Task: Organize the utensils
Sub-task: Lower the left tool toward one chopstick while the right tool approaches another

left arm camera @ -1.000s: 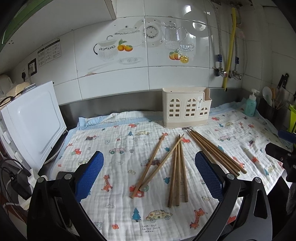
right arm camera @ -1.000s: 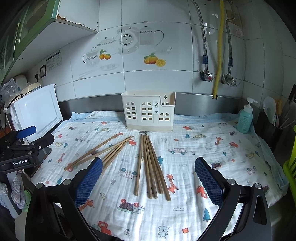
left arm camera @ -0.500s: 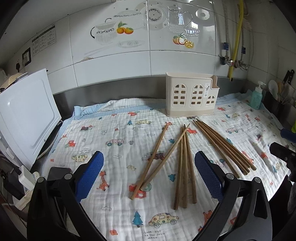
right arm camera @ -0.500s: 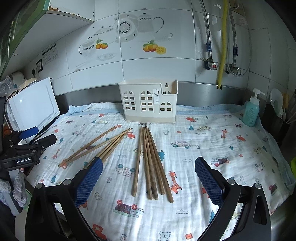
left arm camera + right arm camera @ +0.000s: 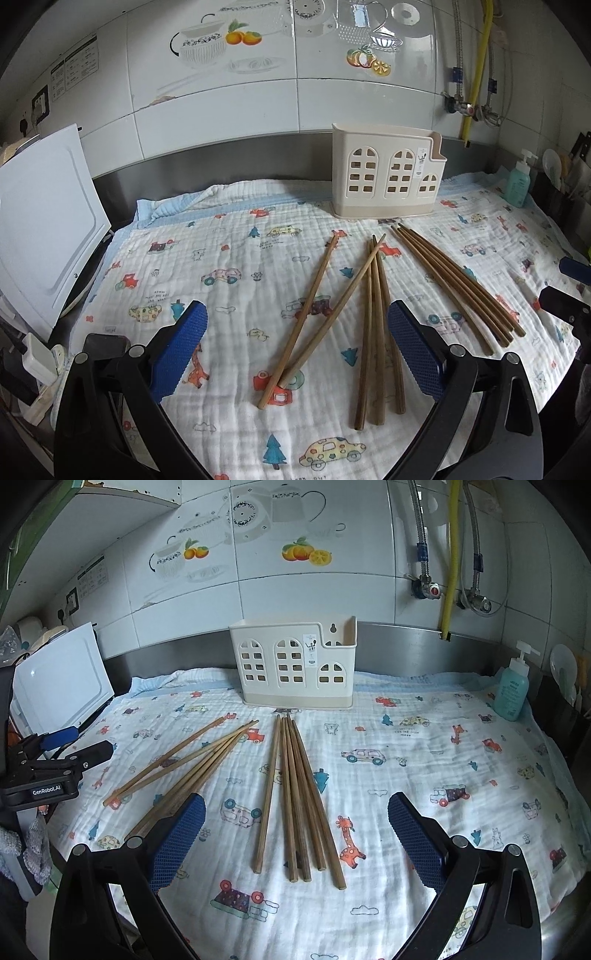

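Several wooden chopsticks lie on a printed cloth (image 5: 229,258) in loose groups: a crossed pair (image 5: 314,306), a straight bundle (image 5: 376,332) and a darker bundle (image 5: 458,288). A cream utensil holder (image 5: 386,181) stands upright at the back. My left gripper (image 5: 295,347) is open and empty, hovering above the near ends of the crossed pair. My right gripper (image 5: 295,834) is open and empty above the near ends of the darker bundle (image 5: 299,794). The holder (image 5: 295,664) shows behind it, and the lighter chopsticks (image 5: 192,760) lie to its left.
A white appliance with an open lid (image 5: 44,221) stands at the left edge. A teal soap bottle (image 5: 511,690) and a container of utensils (image 5: 565,679) stand at the right. Pipes and valves (image 5: 447,587) run on the tiled wall. The left gripper's body (image 5: 48,771) shows at the left.
Both grippers have moved forward and lower toward the cloth, so the chopsticks and holder appear closer. Both stay open. Nothing on the cloth has moved.
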Available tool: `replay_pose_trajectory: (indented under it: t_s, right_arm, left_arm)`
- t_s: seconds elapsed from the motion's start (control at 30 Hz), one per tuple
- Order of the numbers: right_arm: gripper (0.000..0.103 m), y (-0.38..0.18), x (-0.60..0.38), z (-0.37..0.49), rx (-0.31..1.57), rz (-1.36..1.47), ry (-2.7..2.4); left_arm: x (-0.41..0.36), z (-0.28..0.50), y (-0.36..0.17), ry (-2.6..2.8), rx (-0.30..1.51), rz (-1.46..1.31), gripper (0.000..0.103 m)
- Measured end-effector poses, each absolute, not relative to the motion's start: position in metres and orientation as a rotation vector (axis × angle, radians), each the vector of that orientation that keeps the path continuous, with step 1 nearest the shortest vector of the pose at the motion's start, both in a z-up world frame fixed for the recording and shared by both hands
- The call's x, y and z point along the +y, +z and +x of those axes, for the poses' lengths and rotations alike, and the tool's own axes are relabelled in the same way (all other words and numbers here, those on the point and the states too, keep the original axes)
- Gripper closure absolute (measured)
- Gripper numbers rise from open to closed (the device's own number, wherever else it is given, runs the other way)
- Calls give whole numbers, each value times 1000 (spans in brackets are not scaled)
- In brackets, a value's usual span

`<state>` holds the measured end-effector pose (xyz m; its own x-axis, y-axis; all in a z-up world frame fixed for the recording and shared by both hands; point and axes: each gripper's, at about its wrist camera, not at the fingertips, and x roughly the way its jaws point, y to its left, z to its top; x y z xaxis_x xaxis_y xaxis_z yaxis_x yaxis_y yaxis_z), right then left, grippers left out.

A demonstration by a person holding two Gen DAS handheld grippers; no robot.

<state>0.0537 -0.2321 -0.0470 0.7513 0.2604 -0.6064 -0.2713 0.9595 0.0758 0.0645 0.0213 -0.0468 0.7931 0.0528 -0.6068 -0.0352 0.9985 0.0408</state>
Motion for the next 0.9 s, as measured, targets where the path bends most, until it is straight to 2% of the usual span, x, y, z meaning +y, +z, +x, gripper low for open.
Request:
replay_pose_trajectory:
  t_s: [0.23,0.3,0.37,0.4,0.43,0.47,0.53,0.6,0.77,0.9]
  right_arm:
    - [8,-55,-237,62,688,-31,285]
    - [8,-58,-238,64,700,-30,289]
    - [10,-61,-239,65,706,-39,287]
    - [17,-62,-239,66,711,-41,291]
    - [22,-64,-240,68,721,-42,292]
    - [25,-67,-241,69,731,-41,290]
    - [26,-71,-243,72,747,-39,293]
    - [34,-75,-244,74,760,-45,299]
    - [44,-83,-249,81,790,-48,303]
    - [58,-89,-249,86,818,-62,315]
  left_arm:
    - [31,73,-52,60,664,21,8]
    - [34,76,-54,53,673,21,17]
    - [39,78,-57,54,686,11,17]
    - [41,79,-59,55,691,7,17]
    - [43,80,-61,52,697,2,21]
    - [45,81,-63,46,704,-4,26]
    - [49,83,-67,42,716,-14,26]
    - [51,85,-71,34,729,-11,35]
    - [56,92,-78,4,754,-25,38]
    - [56,98,-80,-14,766,-23,39]
